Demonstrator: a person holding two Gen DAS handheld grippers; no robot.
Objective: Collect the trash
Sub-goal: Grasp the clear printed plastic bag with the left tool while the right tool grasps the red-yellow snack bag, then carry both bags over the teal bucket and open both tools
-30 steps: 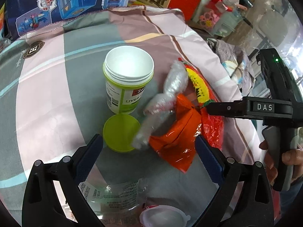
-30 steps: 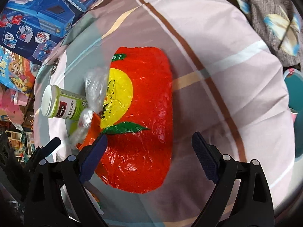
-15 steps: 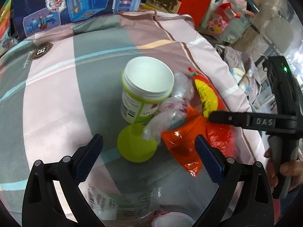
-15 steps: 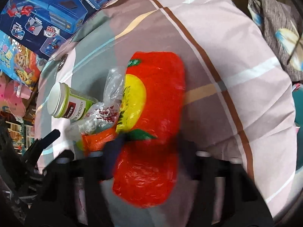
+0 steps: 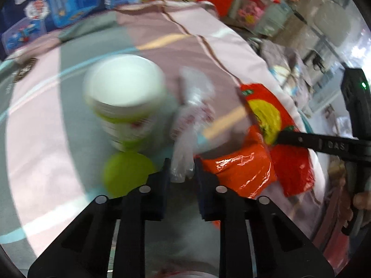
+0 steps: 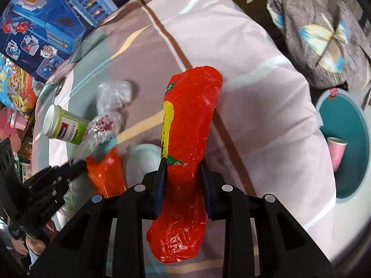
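My left gripper (image 5: 182,165) points down at a crumpled clear plastic wrapper (image 5: 192,115); its jaws are closing and the pads pinch the wrapper's near end. Beside it stand an open green-and-white jar (image 5: 125,97), its green lid (image 5: 126,176) and an orange foil wrapper (image 5: 241,169). My right gripper (image 6: 183,165) has its jaws closing on a red plastic bag (image 6: 192,106), which is squeezed narrow between the pads. The right wrist view also shows the jar (image 6: 62,129), the clear wrapper (image 6: 104,125) and the orange wrapper (image 6: 104,173).
Everything lies on a striped pink-and-grey bedsheet (image 6: 255,92). A teal bin (image 6: 352,120) holding a pink paper cup (image 6: 336,150) stands off the bed's right edge. Toy boxes (image 6: 46,23) line the far left, and a grey patterned cloth (image 6: 324,34) lies at the far right.
Both grippers went from wide open to shut. The left one closed on the clear wrapper. The right one closed on the red bag, which bunched from flat into a narrow roll.
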